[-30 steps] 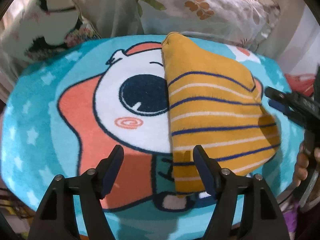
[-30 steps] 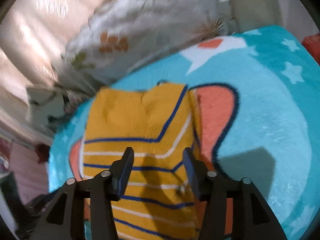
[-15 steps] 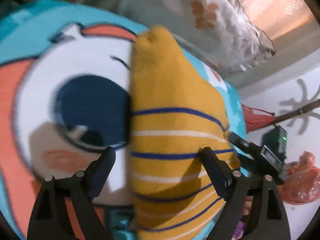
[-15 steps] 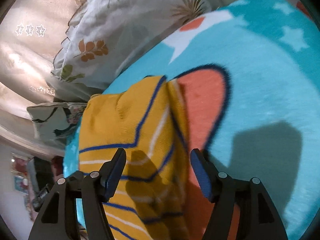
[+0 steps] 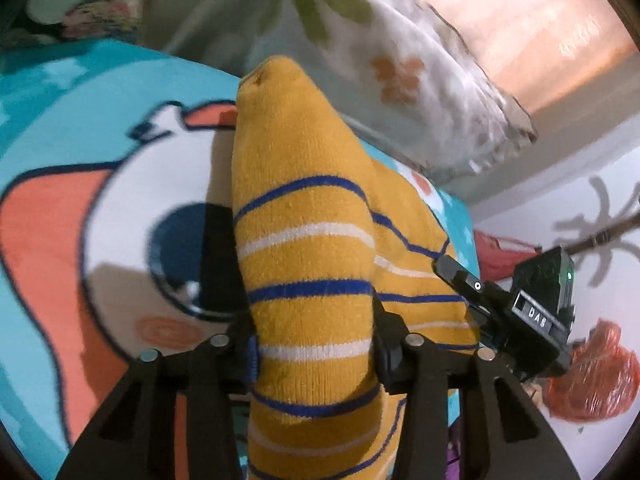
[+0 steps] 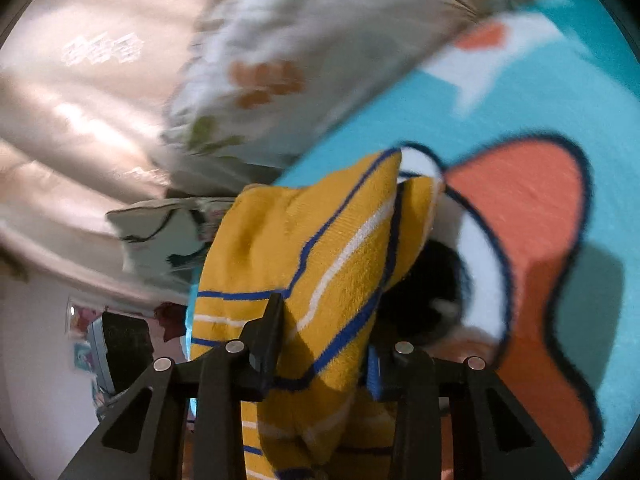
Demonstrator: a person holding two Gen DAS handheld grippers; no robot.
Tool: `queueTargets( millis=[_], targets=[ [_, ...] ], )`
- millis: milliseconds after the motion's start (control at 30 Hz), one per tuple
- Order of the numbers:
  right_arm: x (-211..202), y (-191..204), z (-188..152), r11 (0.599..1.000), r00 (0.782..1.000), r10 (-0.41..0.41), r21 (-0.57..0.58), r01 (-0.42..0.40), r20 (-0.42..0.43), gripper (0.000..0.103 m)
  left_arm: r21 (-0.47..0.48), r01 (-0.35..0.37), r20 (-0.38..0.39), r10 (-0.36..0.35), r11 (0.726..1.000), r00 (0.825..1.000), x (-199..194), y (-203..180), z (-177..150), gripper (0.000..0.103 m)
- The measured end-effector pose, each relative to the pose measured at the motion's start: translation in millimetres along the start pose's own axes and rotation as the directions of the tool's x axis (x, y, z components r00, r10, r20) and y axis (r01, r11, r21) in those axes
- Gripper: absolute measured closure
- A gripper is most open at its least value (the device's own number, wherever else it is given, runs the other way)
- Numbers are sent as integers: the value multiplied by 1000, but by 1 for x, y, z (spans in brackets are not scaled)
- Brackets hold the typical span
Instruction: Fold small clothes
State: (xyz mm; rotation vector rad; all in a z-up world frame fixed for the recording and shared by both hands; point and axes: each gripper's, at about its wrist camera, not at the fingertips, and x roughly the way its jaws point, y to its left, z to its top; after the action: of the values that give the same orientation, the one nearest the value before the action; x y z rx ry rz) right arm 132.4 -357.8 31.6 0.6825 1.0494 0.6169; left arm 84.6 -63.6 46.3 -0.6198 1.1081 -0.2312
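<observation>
A mustard-yellow knit garment (image 5: 296, 200) with blue and white stripes lies on a teal cartoon-fish blanket (image 5: 60, 120). In the left wrist view its near edge is bunched up between the fingers of my left gripper (image 5: 314, 320), whose jaws are closing and press on the cloth from both sides. The right wrist view shows another edge of the garment (image 6: 320, 232), lifted and gathered between the closing jaws of my right gripper (image 6: 324, 332). The right gripper's black body (image 5: 532, 316) sits at the garment's right side.
A floral pillow (image 5: 400, 60) lies beyond the blanket, and a second printed pillow (image 6: 160, 236) lies further along. A red plastic bag (image 5: 592, 376) sits on the floor past the blanket's right edge. Bare blanket (image 6: 560, 120) stretches to the right of the garment.
Both grippers moved in over the garment and their jaws narrowed onto its edges. The cloth, flat before, is now bunched and raised between the fingers.
</observation>
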Motion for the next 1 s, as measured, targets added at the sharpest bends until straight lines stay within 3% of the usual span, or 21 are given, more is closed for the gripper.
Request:
queueTargets(
  millis=[67, 133, 167, 267, 367, 467, 633, 733, 800, 900, 1000],
  targets=[
    [12, 1, 2, 999, 999, -45, -15, 45, -3, 63, -44, -91, -9, 91, 995, 996, 2, 18, 4, 47],
    [24, -6, 2, 980, 981, -196, -28, 195, -5, 63, -52, -211, -40, 210, 976, 977, 7, 35, 0, 47],
    [26, -9, 3, 969, 970, -244, -27, 244, -5, 63, -49, -214, -43, 212, 976, 976, 6, 39, -3, 44],
    [11, -6, 0, 965, 964, -263, 5, 263, 37, 63, -37, -220, -18, 219, 975, 975, -9, 45, -12, 38],
    [-1, 27, 0, 949, 949, -296, -79, 305, 107, 63, -32, -255, 15, 255, 966, 967, -25, 45, -19, 37],
    [3, 68, -5, 937, 953, -271, -190, 293, 134, 63, -34, -274, 28, 275, 961, 961, -36, 47, -25, 37],
    [44, 95, -16, 923, 966, -254, -286, 258, 54, 63, 10, -326, 76, 324, 945, 943, -62, 51, -32, 36],
    [73, 69, -15, 924, 946, -323, -221, 313, -10, 62, 22, -366, 109, 362, 930, 926, -75, 58, -32, 33],
    [80, 51, -15, 897, 910, -415, -174, 406, -16, 62, 22, -393, 127, 387, 919, 913, -83, 62, -34, 33],
    [63, 60, -18, 893, 903, -429, -142, 428, 23, 59, 7, -428, 143, 423, 904, 895, -96, 74, -34, 32],
    [54, 92, -29, 879, 906, -416, -217, 424, 82, 52, 2, -445, 153, 439, 896, 885, -105, 83, -34, 32]
  ],
)
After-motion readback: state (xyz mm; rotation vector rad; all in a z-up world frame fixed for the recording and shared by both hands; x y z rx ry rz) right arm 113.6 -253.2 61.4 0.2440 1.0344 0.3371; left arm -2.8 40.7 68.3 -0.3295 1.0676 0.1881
